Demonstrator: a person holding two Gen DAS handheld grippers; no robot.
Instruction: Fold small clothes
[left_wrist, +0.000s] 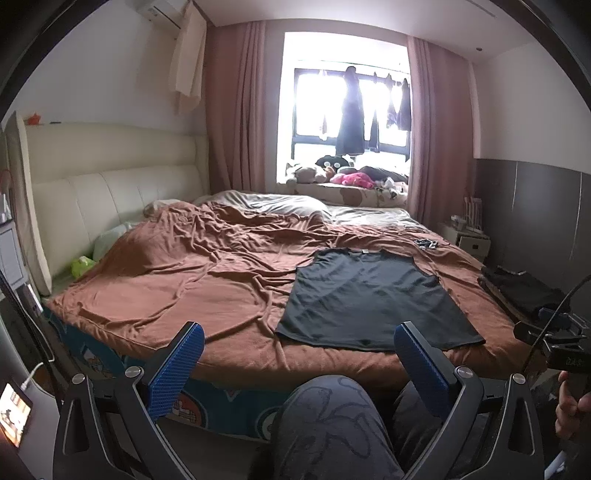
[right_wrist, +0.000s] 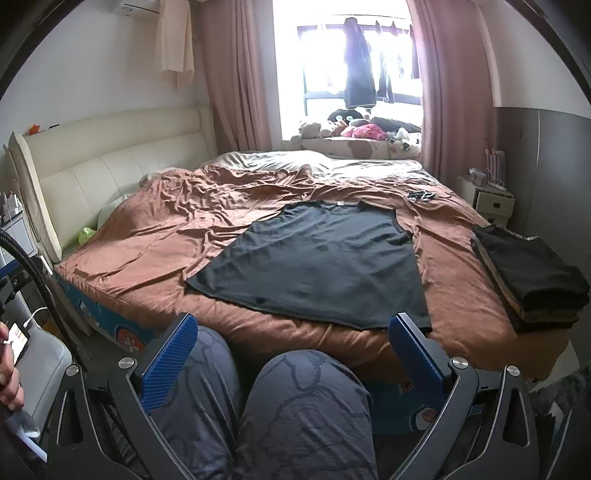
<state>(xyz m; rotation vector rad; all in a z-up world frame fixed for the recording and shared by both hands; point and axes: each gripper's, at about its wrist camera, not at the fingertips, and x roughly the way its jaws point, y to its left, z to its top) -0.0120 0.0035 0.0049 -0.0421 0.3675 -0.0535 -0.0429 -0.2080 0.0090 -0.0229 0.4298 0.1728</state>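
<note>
A black sleeveless top (left_wrist: 369, 299) lies spread flat on the brown bedspread (left_wrist: 207, 266), hem toward me, neck toward the window. It also shows in the right wrist view (right_wrist: 321, 258). My left gripper (left_wrist: 299, 365) is open and empty, held back over the person's knees, short of the bed edge. My right gripper (right_wrist: 291, 358) is open and empty, also over the knees, its right finger (right_wrist: 413, 350) just in front of the top's hem corner. Neither touches the top.
A stack of folded dark clothes (right_wrist: 528, 273) sits at the bed's right edge. Small dark items with a cable (right_wrist: 421, 195) lie beyond the top. A cream headboard (right_wrist: 103, 173) is at left, a nightstand (right_wrist: 491, 201) at right, plush toys (right_wrist: 354, 129) on the sill.
</note>
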